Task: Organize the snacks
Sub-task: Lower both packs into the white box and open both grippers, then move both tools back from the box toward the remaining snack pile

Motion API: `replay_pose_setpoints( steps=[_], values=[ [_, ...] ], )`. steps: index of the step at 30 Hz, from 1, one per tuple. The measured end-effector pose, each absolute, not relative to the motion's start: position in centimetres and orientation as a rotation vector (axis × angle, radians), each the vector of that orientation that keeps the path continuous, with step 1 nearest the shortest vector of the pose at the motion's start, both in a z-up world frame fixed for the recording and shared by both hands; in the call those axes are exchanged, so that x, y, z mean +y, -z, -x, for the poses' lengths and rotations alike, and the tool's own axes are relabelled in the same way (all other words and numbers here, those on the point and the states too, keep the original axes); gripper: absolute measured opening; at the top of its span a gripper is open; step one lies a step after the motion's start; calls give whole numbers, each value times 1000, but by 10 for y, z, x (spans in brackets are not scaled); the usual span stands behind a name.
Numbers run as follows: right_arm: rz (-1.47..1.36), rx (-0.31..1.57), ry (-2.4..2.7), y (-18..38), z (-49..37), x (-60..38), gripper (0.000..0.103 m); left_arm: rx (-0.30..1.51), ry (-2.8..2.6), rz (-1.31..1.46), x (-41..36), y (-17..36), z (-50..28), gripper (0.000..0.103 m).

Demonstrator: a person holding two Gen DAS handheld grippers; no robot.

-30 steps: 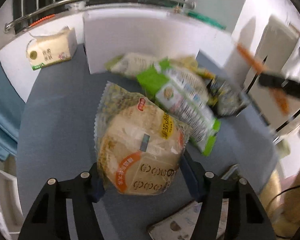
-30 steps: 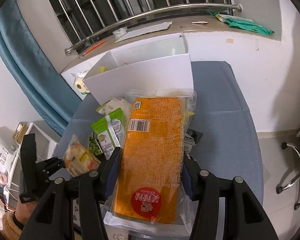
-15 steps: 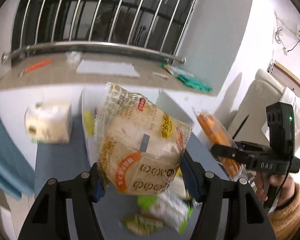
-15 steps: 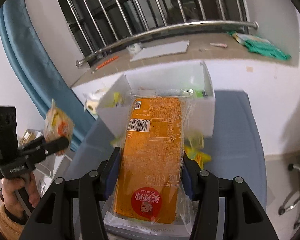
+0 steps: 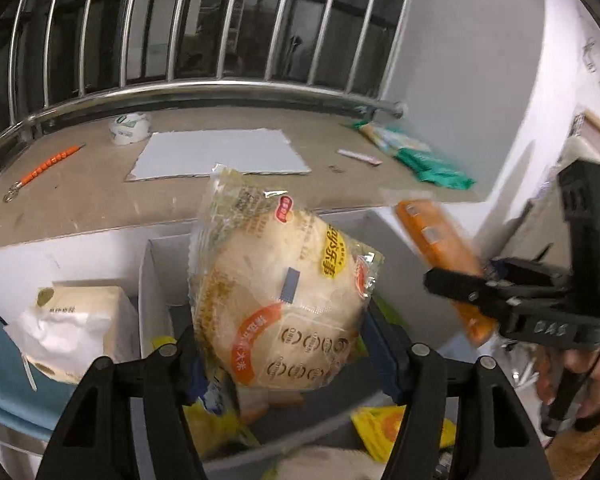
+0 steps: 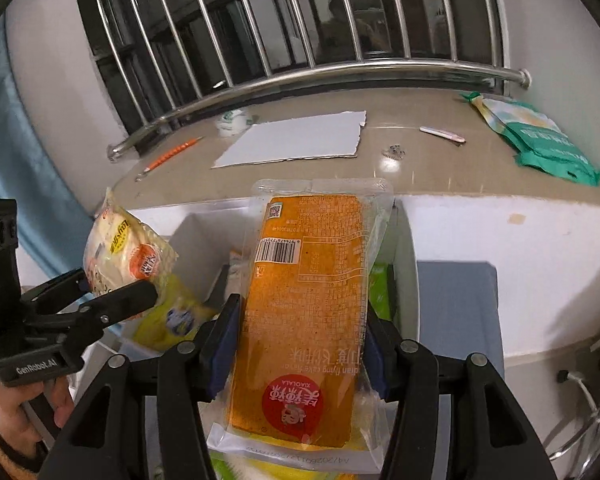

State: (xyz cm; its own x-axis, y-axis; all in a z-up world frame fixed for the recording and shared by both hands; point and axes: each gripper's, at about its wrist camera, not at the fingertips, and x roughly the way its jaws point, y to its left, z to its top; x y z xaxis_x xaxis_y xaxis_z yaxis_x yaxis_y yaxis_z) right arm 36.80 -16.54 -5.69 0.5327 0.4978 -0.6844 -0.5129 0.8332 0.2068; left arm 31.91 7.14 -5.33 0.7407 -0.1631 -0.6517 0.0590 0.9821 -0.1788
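**Two snack packs held over the white box, both claws easing apart**

L wrist view, left to right: a tissue pack (image 5: 76, 320) sat at the far left, just outside the white box (image 5: 150, 300), beside its left wall. The L gripper (image 5: 284, 344) was centre frame w/ a round bread pack (image 5: 278, 300) between its blue pads; its jaws were opening. The left pad looked still against the wrapper, but a sliver of gap showed at the right pad, so grip was loosening. Pack hung above the box interior, where yellow packets (image 5: 384, 424) lay blurred on the bottom. Behind, on the stone windowsill (image 5: 100, 192): an orange pen (image 5: 48, 166), a tape roll (image 5: 129, 128), a grey card sheet (image 5: 220, 154), green bags (image 5: 424, 160). At far right the R gripper (image 5: 452, 284) came in side-on w/ an orange cake pack (image 5: 440, 256) in it, a hand (image 5: 580, 376) on its handle.

R wrist view, left to right: blue curtain (image 6: 4, 140) at the edge, then the L gripper (image 6: 112, 292) seen side-on w/ the bread pack (image 6: 124, 252) sticking up from it, a hand (image 6: 28, 400) below. A yellow bag (image 6: 168, 320) lay in the box under it. Centre: the R gripper (image 6: 300, 340), jaws opening, w/ the orange cake pack (image 6: 304, 300) lengthwise between the pads, barcode side up. Both pads looked to touch the wrapper edges still. The pack pointed over the box's right compartment. To the right, blue-grey tabletop (image 6: 456, 308) and white wall ledge (image 6: 500, 240).
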Motion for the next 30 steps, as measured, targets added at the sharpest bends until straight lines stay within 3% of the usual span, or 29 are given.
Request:
replay_pose_setpoints(
  steps=[1, 2, 3, 4, 15, 24, 30],
  values=[
    [19, 812, -590, 58, -375, -165, 68, 743, 91, 146, 72, 58, -326, 95],
    [14, 814, -576, 59, -382, -165, 87, 763, 47, 143, 74, 63, -333, 101],
    [0, 801, -565, 59, -388, -166, 101, 762, 33, 145, 75, 65, -333, 103],
    [-17, 784, -558, 57, -392, -169, 103, 762, 36, 150, 77, 67, -334, 103],
    [-71, 684, -646, 31, -362, -183, 103, 701, 54, 153, 78, 46, -292, 103],
    [-166, 563, -868, 10, -264, -227, 103, 505, 89, 113, 58, -1, -166, 103],
    [-115, 539, -881, 25, -187, -256, 103, 445, 71, 93, 40, 7, -79, 103]
  ],
)
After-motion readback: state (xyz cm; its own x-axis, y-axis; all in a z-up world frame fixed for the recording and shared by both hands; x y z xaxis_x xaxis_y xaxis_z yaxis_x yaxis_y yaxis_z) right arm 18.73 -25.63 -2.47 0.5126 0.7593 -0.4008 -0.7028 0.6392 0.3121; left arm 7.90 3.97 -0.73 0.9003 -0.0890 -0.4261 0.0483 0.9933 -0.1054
